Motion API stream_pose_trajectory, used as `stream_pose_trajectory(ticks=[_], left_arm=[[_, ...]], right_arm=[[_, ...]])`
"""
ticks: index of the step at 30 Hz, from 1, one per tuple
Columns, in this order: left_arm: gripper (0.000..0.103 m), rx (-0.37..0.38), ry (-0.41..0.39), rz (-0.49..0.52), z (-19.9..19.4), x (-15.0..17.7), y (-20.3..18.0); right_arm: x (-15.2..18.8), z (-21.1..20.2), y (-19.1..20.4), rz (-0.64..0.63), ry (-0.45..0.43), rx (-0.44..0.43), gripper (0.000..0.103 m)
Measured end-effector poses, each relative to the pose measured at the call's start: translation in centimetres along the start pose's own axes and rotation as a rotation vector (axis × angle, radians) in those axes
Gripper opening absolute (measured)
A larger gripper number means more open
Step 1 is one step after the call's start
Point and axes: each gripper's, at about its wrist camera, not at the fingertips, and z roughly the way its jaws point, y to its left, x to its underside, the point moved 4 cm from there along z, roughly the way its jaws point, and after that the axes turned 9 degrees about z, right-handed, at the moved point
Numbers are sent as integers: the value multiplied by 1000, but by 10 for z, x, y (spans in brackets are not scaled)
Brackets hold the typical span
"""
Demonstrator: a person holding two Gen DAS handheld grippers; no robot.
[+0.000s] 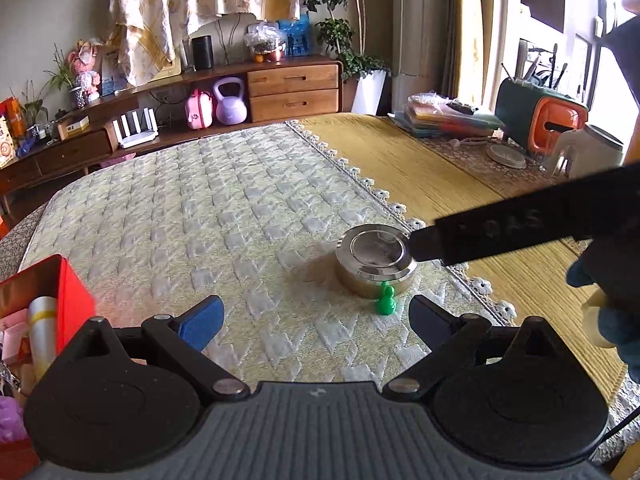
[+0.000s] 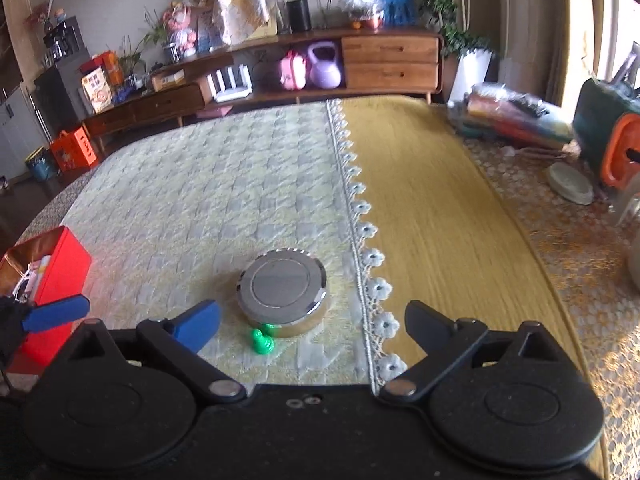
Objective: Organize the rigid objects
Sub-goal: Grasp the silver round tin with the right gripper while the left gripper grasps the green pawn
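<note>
Left gripper (image 1: 316, 324): jaws spread wide, nothing between the blue pads; it hangs low over the quilted cream cloth (image 1: 200, 208).
Right gripper (image 2: 312, 326): jaws likewise spread wide and empty, above the cloth's near edge; in the left wrist view one of its black fingers (image 1: 500, 232) reaches in from the right, its tip at the tin's rim.
Round metal tin (image 2: 282, 292): lidded, shiny silver, upright on the cloth just ahead of both grippers, close to the lace border (image 2: 366, 232).
Green pawn-shaped piece (image 2: 262, 343): small, lying on the cloth right against the tin's near side, between the tin and the grippers.
Red box (image 1: 60, 300): open-topped, at the cloth's left edge, holding a pale cylinder and other small items that are hard to make out.
Yellow woven mat (image 2: 432, 208): right of the lace border.
Background: wooden sideboard (image 2: 360, 64) with a purple kettlebell (image 2: 326, 65) on its lower shelf.
</note>
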Motion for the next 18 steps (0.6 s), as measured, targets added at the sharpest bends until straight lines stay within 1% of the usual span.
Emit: stream_pose_trajectory(ticks=[2, 5, 8, 10, 15, 18], left_arm=[[100, 5, 2, -10, 8, 1, -4], [100, 14, -4, 1, 17, 2, -11], [100, 10, -21, 37, 25, 3, -18], [100, -9, -29, 66, 30, 5, -24], [99, -11, -44, 111, 44, 7, -36], [99, 1, -50, 124, 50, 7, -41]], right_arm=[[-3, 14, 2, -9, 36, -6, 97], [-7, 31, 6, -34, 67, 1, 96], [-10, 45, 11, -73, 107, 3, 96], [-12, 55, 13, -101, 136, -3, 96], [-16, 70, 16, -126, 192, -29, 96], [-15, 78, 18, -141, 212, -34, 95]])
